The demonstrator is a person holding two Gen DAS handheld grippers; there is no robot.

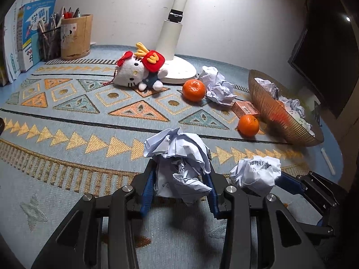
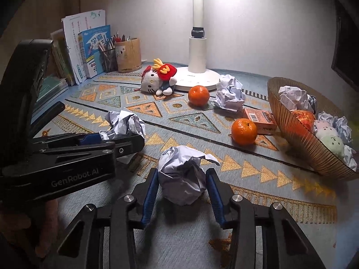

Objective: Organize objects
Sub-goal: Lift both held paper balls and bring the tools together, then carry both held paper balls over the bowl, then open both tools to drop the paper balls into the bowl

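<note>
While our left gripper (image 1: 179,174) pinches a crumpled paper ball (image 1: 179,157) between its blue-padded jaws, our right gripper (image 2: 181,183) has its jaws around a second crumpled, scribbled-on paper wad (image 2: 181,174), seemingly touching it. Both wads sit at the near edge of the worktop's woven mat (image 2: 202,121) with its triangle pattern. One gripper's black body reads "GenRobot.AI". Beyond lie two dimpled mandarins (image 2: 244,131), an orange barcoded carton (image 2: 261,117) and a ribbed amber bowl (image 2: 291,125).

Books (image 1: 27,35) cut off at left edge, bowl (image 2: 298,134) contents half hidden by rim, box (image 2: 260,117) print too blurry to read, lamp (image 2: 198,22) head out of frame
</note>
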